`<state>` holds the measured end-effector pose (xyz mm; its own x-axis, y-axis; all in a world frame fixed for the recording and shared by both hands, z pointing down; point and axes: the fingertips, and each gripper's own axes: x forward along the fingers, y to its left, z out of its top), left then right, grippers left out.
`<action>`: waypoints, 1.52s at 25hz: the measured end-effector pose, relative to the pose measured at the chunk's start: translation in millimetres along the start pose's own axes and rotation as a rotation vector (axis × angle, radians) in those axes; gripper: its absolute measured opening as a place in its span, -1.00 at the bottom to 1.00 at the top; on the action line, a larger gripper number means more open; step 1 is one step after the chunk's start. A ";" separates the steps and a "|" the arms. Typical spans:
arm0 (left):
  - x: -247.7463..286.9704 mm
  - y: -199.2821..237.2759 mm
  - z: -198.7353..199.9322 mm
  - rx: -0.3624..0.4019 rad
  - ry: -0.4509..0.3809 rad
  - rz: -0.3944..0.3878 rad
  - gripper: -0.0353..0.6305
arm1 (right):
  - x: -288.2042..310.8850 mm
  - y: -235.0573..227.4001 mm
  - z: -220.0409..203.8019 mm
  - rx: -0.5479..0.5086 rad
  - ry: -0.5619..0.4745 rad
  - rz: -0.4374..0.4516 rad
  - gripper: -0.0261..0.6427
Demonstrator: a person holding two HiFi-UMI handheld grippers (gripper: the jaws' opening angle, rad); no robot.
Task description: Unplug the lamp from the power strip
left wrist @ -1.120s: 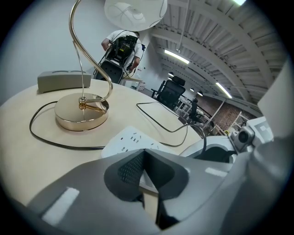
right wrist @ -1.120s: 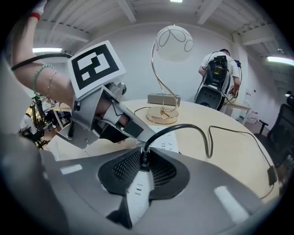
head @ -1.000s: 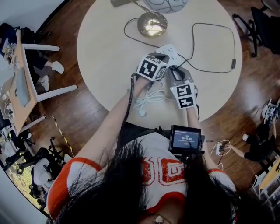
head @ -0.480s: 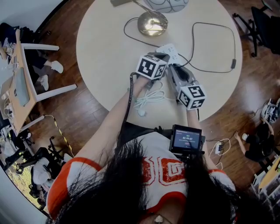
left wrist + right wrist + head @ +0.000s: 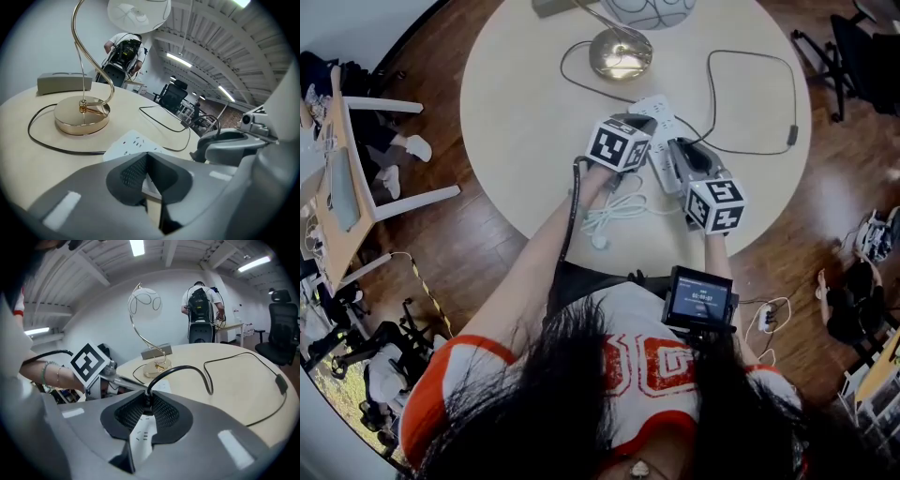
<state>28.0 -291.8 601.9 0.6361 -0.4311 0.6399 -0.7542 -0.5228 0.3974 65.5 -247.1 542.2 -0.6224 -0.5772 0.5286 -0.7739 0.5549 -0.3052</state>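
Tilt is what is changing: over the last second I am watching the right gripper (image 5: 678, 148) rolling, its marker cube turning from flat to canted and sliding outward, while its tip is staying at the power strip (image 5: 654, 105). I am reading that as the pull starting, though I am not able to tell whether the plug (image 5: 147, 398) is leaving its socket yet. Right fingers are standing narrow, clamping the black plug, with the lamp's cord (image 5: 187, 369) arching up from between them. Left gripper (image 5: 148, 161) is bearing on the strip's near end, fingers drawn together at the tips, nothing showing pinched between them. Lamp (image 5: 621, 52) is standing beyond the strip, toward the table's (image 5: 516, 112) far side.
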 end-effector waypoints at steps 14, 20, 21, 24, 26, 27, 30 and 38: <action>-48.7 -12.6 -20.5 -0.063 -0.037 -0.052 -0.89 | -15.2 6.3 -46.7 -0.024 0.148 -0.056 -0.54; -78.1 -22.3 -7.2 -0.058 -0.126 -0.077 -0.89 | -35.3 -1.4 -51.1 0.062 0.106 -0.144 -0.45; -83.5 -24.6 -5.8 -0.058 -0.141 -0.083 -0.89 | -40.3 -2.9 -50.6 0.095 0.084 -0.157 -0.45; -100.5 -32.1 -5.6 -0.056 -0.184 -0.101 -0.89 | -54.4 -1.6 -46.0 0.184 0.011 -0.178 -0.45; -111.2 -37.5 -8.1 -0.056 -0.207 -0.117 -0.89 | -61.5 4.6 -40.8 0.208 -0.033 -0.186 -0.47; -116.2 -39.8 -10.2 -0.057 -0.216 -0.126 -0.89 | -64.2 8.6 -37.6 0.214 -0.055 -0.190 -0.50; -129.6 -44.1 -18.4 -0.068 -0.237 -0.147 -0.89 | -70.6 22.9 -28.0 0.231 -0.123 -0.194 -0.61; -161.7 -47.7 -38.5 -0.118 -0.293 -0.213 -0.89 | -84.5 65.4 -21.1 0.235 -0.223 -0.222 -0.91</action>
<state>-45.2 -168.8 504.8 0.7877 -0.5227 0.3262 -0.6024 -0.5425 0.5855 70.0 -149.4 494.3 -0.4268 -0.7984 0.4248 -0.8823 0.2646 -0.3892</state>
